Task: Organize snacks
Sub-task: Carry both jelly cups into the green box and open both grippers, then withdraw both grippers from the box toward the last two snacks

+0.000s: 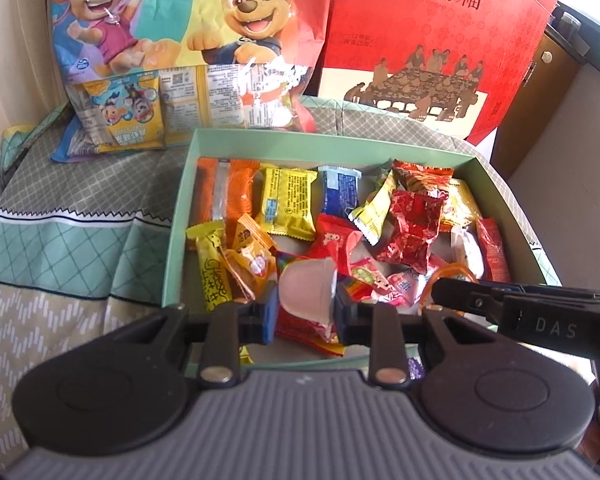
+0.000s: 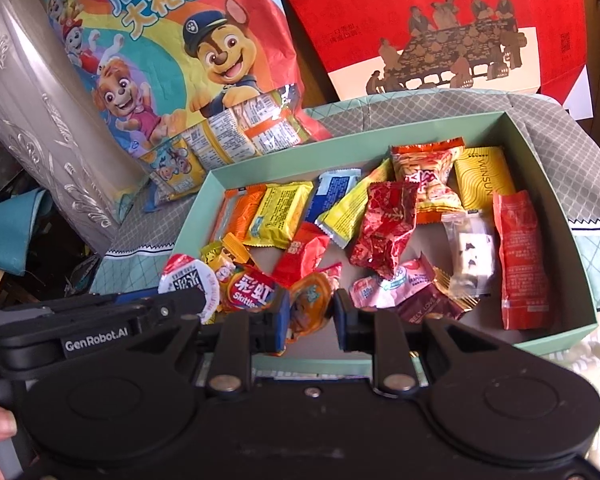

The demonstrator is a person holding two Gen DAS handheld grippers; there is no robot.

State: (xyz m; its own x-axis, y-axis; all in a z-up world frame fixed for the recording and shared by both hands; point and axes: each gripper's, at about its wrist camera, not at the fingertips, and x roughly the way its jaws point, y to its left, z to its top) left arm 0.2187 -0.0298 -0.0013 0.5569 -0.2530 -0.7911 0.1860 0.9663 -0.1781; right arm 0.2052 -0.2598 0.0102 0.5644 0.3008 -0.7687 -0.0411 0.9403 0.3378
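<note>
A pale green box is set on a patterned cloth and is filled with loose wrapped snacks. The left gripper is held over the near edge of the box, and a pink jelly cup is clamped between its blue-padded fingers; in the right wrist view the cup's printed foil lid is seen beside the left gripper's arm. The right gripper is held over the same near edge, just right of the left one, and an orange jelly cup is gripped between its narrowly set fingers. A Skittles pack lies just left of the orange cup. Farther back in the box, an orange pack, a yellow pack and a blue pack are lined up along the far wall, and a crumpled red foil pack lies near the middle. A long red pack is laid along the right wall, with a clear-wrapped white sweet beside it and a yellow Winsun pack behind. A cartoon-dog gift bag is propped behind the box on the left, and a red gift box stands behind on the right.
</note>
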